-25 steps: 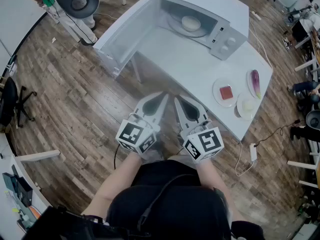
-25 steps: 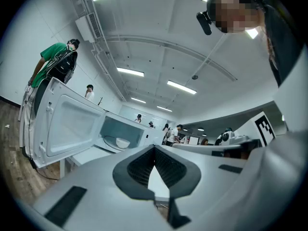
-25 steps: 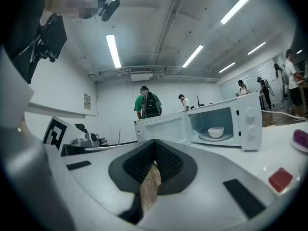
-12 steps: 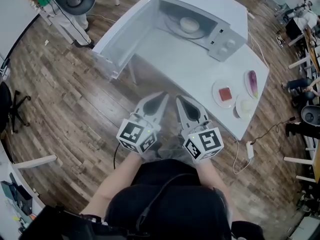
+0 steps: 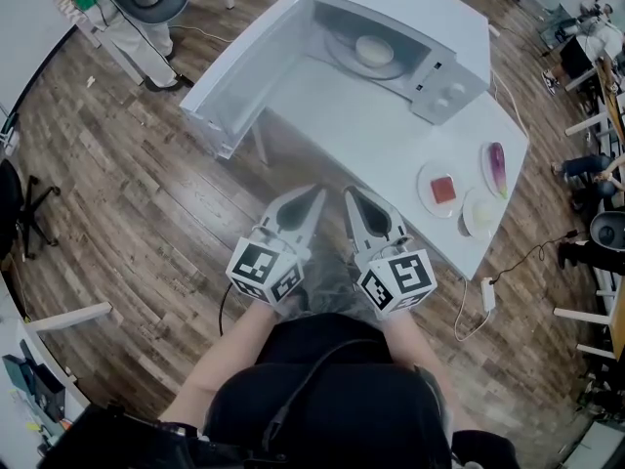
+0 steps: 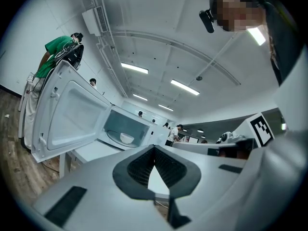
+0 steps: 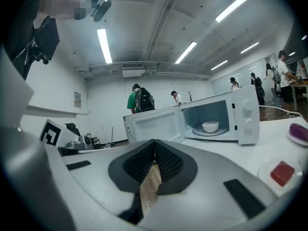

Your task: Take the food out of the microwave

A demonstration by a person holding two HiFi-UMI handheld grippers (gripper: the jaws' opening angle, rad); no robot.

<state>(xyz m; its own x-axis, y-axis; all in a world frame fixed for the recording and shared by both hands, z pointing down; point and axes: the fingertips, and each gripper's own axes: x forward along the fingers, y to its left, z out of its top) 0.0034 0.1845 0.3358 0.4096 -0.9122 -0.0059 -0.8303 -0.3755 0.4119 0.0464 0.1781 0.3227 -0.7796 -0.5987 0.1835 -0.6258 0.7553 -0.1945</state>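
The white microwave (image 5: 430, 18) stands at the far end of the white counter (image 5: 361, 135), its door (image 5: 239, 71) swung wide open to the left. Inside, a white bowl (image 5: 374, 48) sits on the round turntable (image 5: 342, 57), with nothing touching it. Both tongs are held side by side in front of the counter's near edge, over the wood-plank floor (image 5: 146, 193), pointing toward the microwave and well apart from it. The left tongs (image 5: 316, 191) are clenched, pads pressed together with nothing between them. The right tongs (image 5: 349, 192) are likewise clenched and empty. On the counter to the right, beyond the microwave's knob side, lie three small plates: one carries a red block of food (image 5: 442, 187), one a purple eggplant (image 5: 497, 165), and one a pale lump (image 5: 482, 209).
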